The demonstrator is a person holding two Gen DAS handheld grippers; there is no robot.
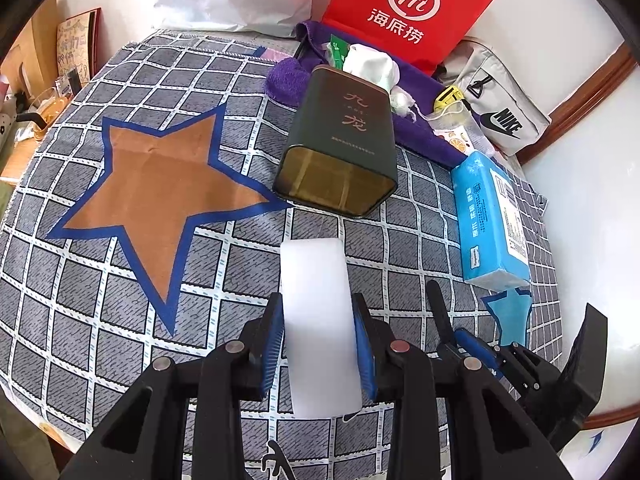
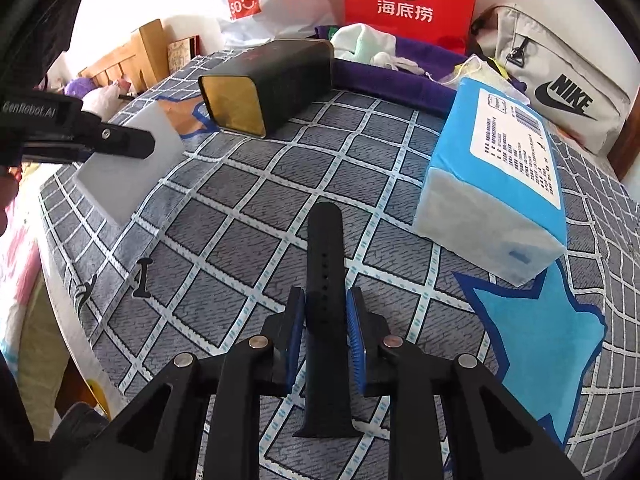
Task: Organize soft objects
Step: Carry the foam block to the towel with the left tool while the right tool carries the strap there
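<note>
Sponge block, white and soft, was pinched between the pads of the left tool, lifted clear of the checked cloth. Its long axis ran along the fingers toward 12 o'clock, aimed at the open mouth of the dark tin. The tin lay on its side, mouth toward the tools, probably so that items could be slid in. From the right wrist view, the block's broad face stood on edge at 10 o'clock.

Watch strap, black and perforated, was pinched mid-length by the right tool. Its long axis also ran along the fingers, tip toward 12 o'clock, wide end hanging back below the pads. A mid-length grip likely limited drooping.

Blue tissue pack lay at 2 o'clock on the cloth, well apart from both tools.
</note>
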